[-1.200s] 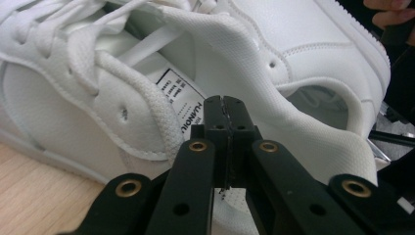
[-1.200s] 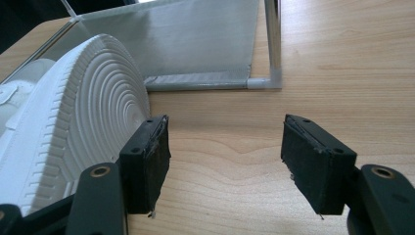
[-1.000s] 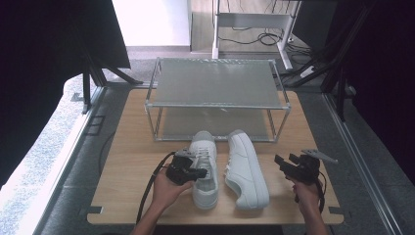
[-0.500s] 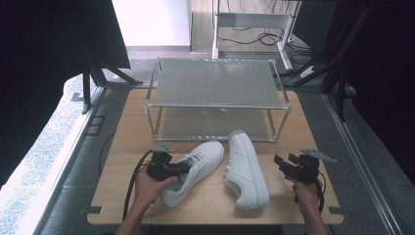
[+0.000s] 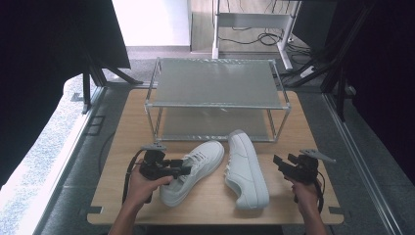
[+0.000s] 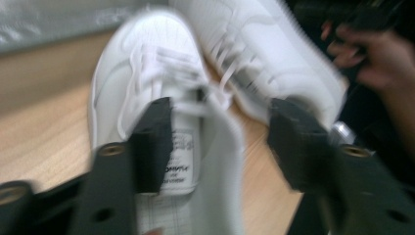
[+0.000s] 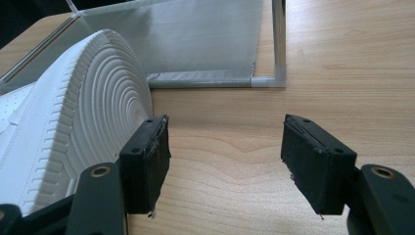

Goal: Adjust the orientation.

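Observation:
Two white sneakers lie on the wooden table [image 5: 313, 122]. The left sneaker [image 5: 195, 166] lies upright and slanted, with its toe to the upper right. My left gripper [image 5: 182, 169] is at its heel, open. In the left gripper view one jaw sits inside the left sneaker [image 6: 147, 63] over the insole and the other outside its collar, so my left gripper [image 6: 220, 112] straddles the side wall. The right sneaker [image 5: 247, 169] lies on its side, its ribbed sole [image 7: 98, 98] facing my right gripper [image 5: 280, 164]. My right gripper [image 7: 227, 129] is open and holds nothing.
A two-level metal rack [image 5: 215, 83] with mesh shelves stands behind the shoes; its lower shelf and corner post [image 7: 274, 44] are just past the right gripper. Bare table lies right of the shoes and along the front edge. The other hand [image 6: 377, 63] is blurred in the left gripper view.
The left sneaker's heel has swung left with my left gripper, so the shoe went from straight to slanted. The right sneaker and right gripper have stayed put.

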`<state>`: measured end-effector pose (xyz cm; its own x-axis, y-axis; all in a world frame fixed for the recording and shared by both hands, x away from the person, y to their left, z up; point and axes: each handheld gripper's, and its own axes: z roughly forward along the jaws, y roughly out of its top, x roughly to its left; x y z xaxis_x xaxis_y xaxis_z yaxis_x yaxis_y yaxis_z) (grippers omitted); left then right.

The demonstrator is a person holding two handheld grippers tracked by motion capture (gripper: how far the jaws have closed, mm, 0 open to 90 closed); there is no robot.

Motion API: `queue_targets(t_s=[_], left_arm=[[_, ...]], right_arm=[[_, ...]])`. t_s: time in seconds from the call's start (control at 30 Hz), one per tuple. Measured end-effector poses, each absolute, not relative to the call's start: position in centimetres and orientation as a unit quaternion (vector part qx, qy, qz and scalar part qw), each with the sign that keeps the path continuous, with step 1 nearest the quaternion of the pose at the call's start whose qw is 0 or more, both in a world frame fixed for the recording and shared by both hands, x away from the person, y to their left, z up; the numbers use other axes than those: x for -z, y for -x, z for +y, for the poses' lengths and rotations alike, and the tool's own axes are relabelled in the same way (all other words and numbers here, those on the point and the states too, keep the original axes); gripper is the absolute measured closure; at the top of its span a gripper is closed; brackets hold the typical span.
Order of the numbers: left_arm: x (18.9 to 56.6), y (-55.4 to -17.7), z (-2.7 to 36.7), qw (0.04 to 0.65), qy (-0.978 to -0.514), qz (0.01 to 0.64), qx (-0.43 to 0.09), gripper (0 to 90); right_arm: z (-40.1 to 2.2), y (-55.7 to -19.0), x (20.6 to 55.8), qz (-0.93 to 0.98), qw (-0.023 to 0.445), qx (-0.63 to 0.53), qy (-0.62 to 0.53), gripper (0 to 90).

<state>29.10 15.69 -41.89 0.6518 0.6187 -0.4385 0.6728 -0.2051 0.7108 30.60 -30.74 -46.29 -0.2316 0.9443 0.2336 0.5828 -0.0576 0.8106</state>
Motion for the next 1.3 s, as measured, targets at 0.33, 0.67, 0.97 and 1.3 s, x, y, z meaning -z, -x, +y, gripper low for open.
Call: queue_targets(t_s=[0.33,0.67,0.97,1.3], left_arm=[[40.8,-28.6,17.5,0.510,-0.748,0.423,-0.028,33.3],[41.6,-29.2,19.0,0.499,-0.735,0.455,-0.055,32.6],[42.4,-29.7,19.6,0.489,-0.728,0.478,-0.053,31.2],[42.7,-29.8,19.1,0.480,-0.735,0.477,-0.045,31.9]], right_arm=[[-30.2,-30.5,46.1,0.661,0.209,-0.436,-0.574,35.5],[-29.0,-29.6,44.4,0.682,0.196,-0.470,-0.526,53.7],[-24.9,-28.0,42.5,0.736,0.178,-0.487,-0.436,76.5],[-19.7,-26.6,42.9,0.802,0.152,-0.454,-0.357,84.6]])
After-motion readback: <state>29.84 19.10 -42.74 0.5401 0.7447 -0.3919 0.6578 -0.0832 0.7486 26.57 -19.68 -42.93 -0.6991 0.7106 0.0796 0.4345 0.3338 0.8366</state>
